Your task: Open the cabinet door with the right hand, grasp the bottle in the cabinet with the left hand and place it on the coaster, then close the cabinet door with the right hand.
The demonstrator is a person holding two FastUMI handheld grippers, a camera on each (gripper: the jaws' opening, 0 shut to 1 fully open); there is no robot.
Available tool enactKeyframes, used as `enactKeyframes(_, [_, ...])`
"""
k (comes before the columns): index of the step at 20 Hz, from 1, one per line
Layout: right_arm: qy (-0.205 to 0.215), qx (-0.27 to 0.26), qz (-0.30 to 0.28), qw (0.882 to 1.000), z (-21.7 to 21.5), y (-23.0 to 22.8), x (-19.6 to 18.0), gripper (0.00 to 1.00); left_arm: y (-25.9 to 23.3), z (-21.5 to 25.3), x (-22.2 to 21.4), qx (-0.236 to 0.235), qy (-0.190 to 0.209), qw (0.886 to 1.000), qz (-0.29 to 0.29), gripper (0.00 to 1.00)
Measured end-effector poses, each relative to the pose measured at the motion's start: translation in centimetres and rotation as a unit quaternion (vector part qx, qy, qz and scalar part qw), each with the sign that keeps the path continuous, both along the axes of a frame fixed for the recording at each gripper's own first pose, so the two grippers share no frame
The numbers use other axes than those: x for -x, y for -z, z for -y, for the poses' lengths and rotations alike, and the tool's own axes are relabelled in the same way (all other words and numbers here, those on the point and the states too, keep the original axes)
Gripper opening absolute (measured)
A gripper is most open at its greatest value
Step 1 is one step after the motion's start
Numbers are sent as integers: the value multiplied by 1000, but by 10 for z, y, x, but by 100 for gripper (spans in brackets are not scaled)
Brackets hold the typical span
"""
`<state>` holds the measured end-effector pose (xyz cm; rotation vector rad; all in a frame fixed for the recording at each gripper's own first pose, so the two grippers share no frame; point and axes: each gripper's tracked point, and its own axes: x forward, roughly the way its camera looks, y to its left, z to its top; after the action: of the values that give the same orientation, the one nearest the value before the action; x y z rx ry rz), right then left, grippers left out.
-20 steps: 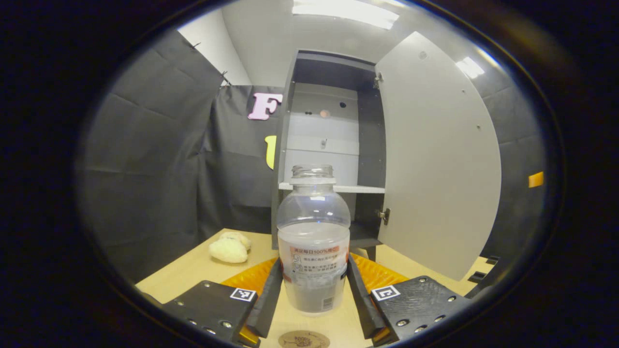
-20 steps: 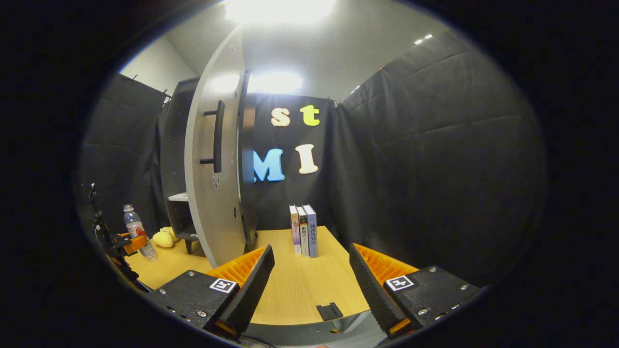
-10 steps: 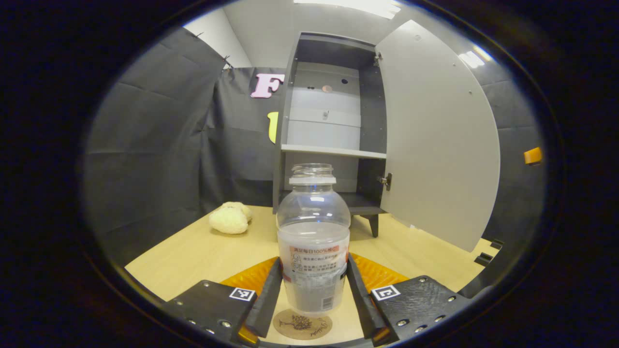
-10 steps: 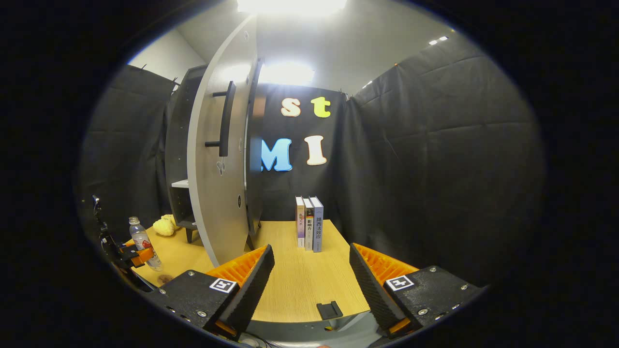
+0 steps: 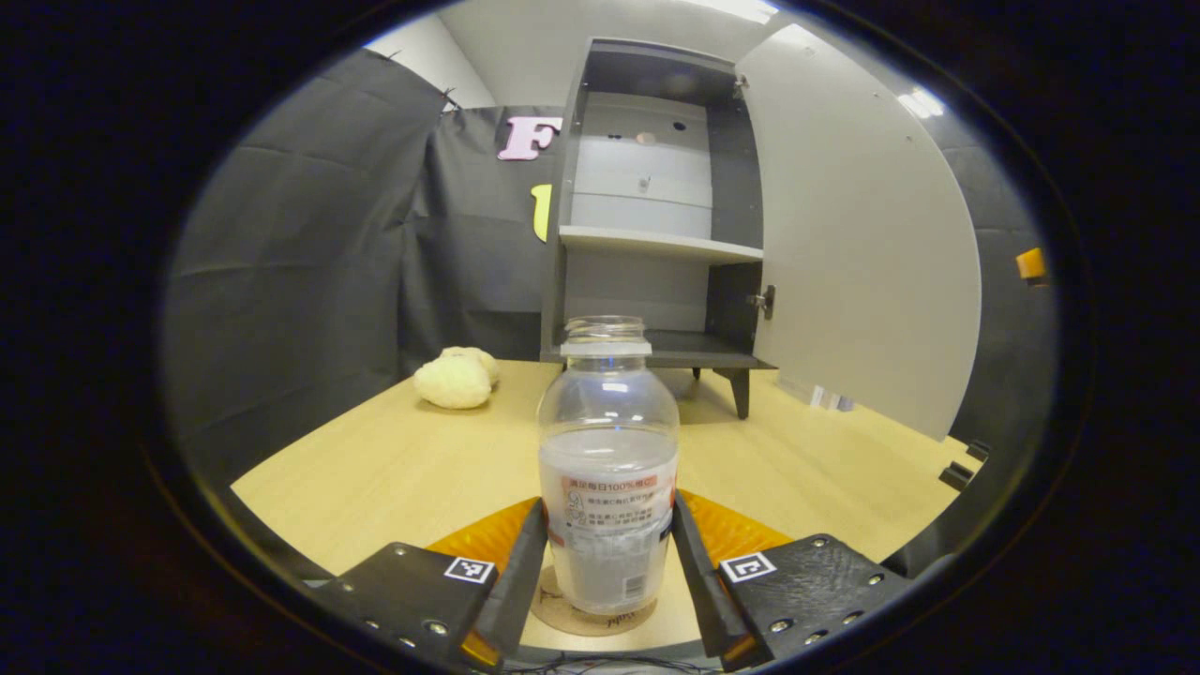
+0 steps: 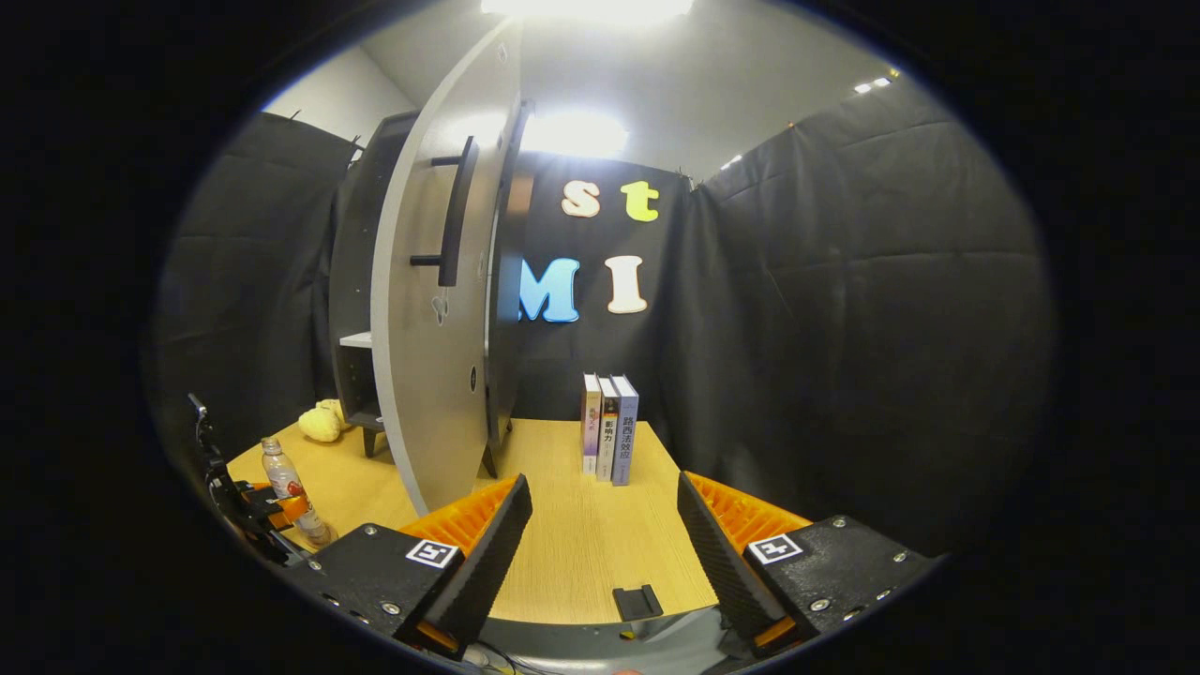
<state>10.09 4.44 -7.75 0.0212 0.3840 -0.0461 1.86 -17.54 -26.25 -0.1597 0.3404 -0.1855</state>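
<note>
A clear uncapped bottle (image 5: 607,469) with a printed label stands upright between my left gripper's (image 5: 607,572) fingers, both pressed on its sides. Its base rests on the round cork coaster (image 5: 562,616) on the wooden table (image 5: 403,469). Behind it stands the dark cabinet (image 5: 647,206) with its grey door (image 5: 862,253) swung wide open. In the right gripper view my right gripper (image 6: 605,530) is open with nothing between its fingers, facing the door (image 6: 431,309) edge-on, whose black bar handle (image 6: 455,225) is well above and left. The bottle (image 6: 286,487) and left gripper (image 6: 258,506) appear low at the left.
A pale yellow plush toy (image 5: 455,380) lies on the table left of the cabinet. Three books (image 6: 609,441) stand upright near the back cloth wall. A small black clip (image 6: 637,602) sits at the table's near edge.
My left gripper came down with the bottle until its base met the coaster. The right gripper view shifted slightly; the door stayed open.
</note>
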Motion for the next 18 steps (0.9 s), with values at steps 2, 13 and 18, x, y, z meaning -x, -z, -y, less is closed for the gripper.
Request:
enactKeyframes(2, [-3,1,2,1000,-2,-1,-3,96,4,1,1,5,-7,1000,-6,72])
enactKeyframes(13, [-13,-36,5,999,-11,1,-26,96,8,4,20,-21,-22,1000,-7,82])
enactKeyframes(18, [-14,-47,6,999,-9,3,-30,96,-15,10,18,-34,-15,999,8,82])
